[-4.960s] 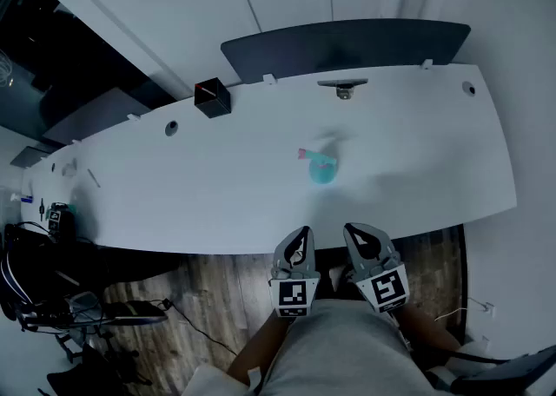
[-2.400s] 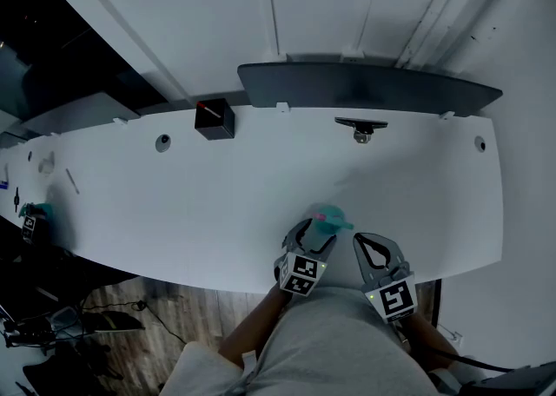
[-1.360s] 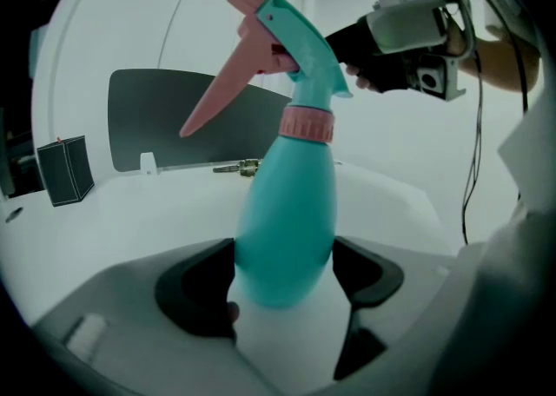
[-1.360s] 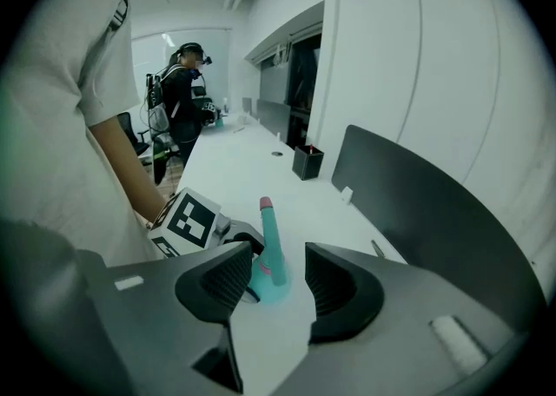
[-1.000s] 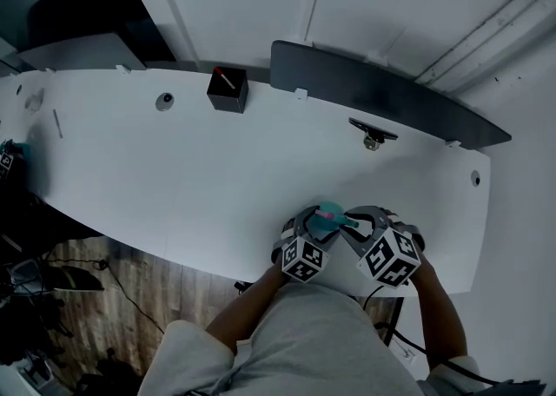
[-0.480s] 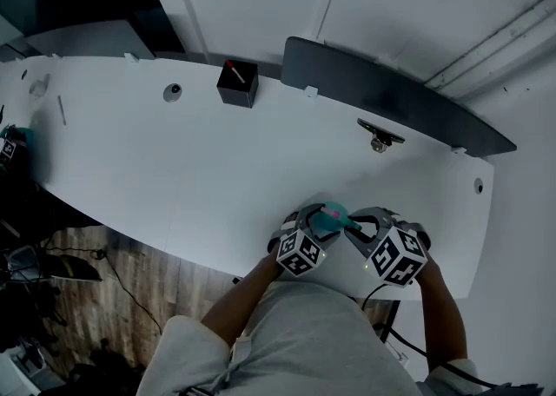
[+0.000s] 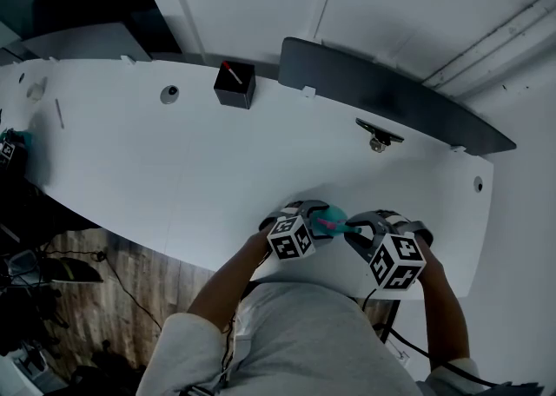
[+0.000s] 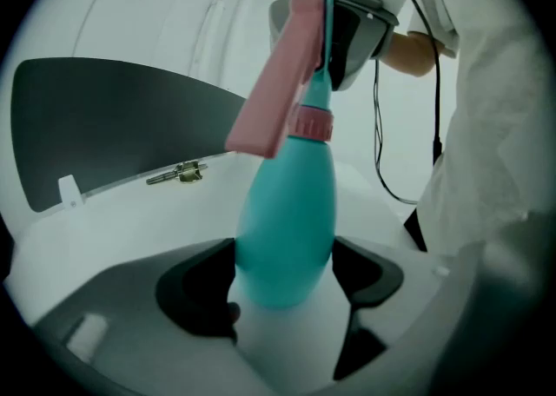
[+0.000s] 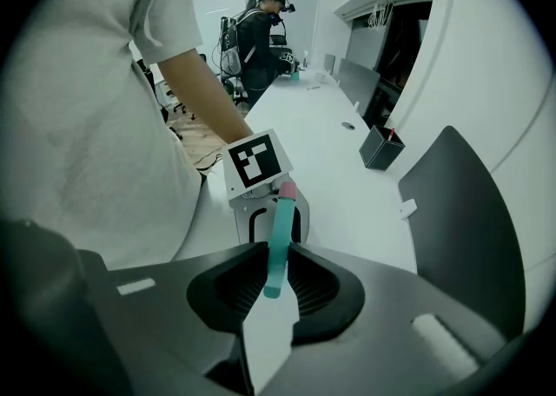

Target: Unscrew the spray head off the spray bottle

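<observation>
A teal spray bottle (image 7: 330,215) with a pink trigger sits near the table's front edge, between my two grippers. In the left gripper view its body (image 8: 285,221) is pinched between the dark pads of my left gripper (image 8: 285,288). The pink trigger (image 8: 280,82) and pink collar (image 8: 310,122) rise above the jaws. My right gripper (image 9: 276,277) comes in from above, and its ribbed pads press on the teal spray head (image 9: 277,242), on which its jaws have just been closing. The pink nozzle tip (image 9: 287,188) pokes out beyond them. My left gripper's marker cube (image 9: 256,160) lies just behind.
The white table (image 7: 156,168) curves away to the left, with wood floor below its front edge. At the back stand a black pen box (image 7: 234,83), a dark divider panel (image 7: 382,90) and a metal clamp (image 7: 376,136). Another person (image 9: 261,34) stands far down the table.
The left gripper has rolled, and its marker cube has swung to the left while it keeps the bottle. The right gripper has closed in on the spray head from the right.
</observation>
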